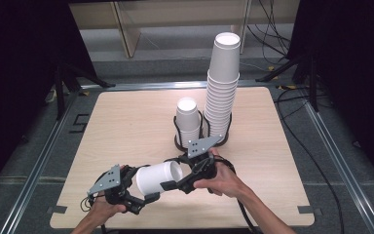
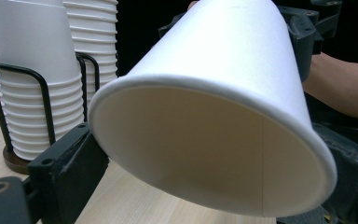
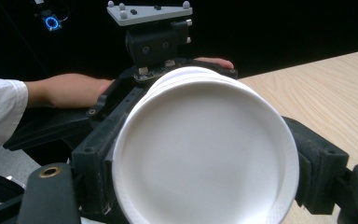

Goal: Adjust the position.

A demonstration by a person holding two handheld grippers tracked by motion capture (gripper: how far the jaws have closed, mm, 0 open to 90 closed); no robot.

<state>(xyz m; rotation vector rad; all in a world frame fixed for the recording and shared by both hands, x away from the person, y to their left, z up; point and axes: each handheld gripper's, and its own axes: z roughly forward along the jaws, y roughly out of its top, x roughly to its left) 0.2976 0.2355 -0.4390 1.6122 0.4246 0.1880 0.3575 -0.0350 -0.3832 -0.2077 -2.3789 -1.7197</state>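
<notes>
High view: paper cup between left gripper, right gripper.

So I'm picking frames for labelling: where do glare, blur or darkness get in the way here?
High view: the top rim of the tall cup stack is washed out by bright light, and both sides are near black. Left gripper view: the held cup sits close and soft at its rim. Right gripper view: the cup's white base is blurred, featureless and against a dark background.

- High view sits above the near edge, looking forward and down over the whole table.
- Left gripper view is right up against the paper cup mouth.
- Right gripper view stares at that cup's base, super close.
</notes>
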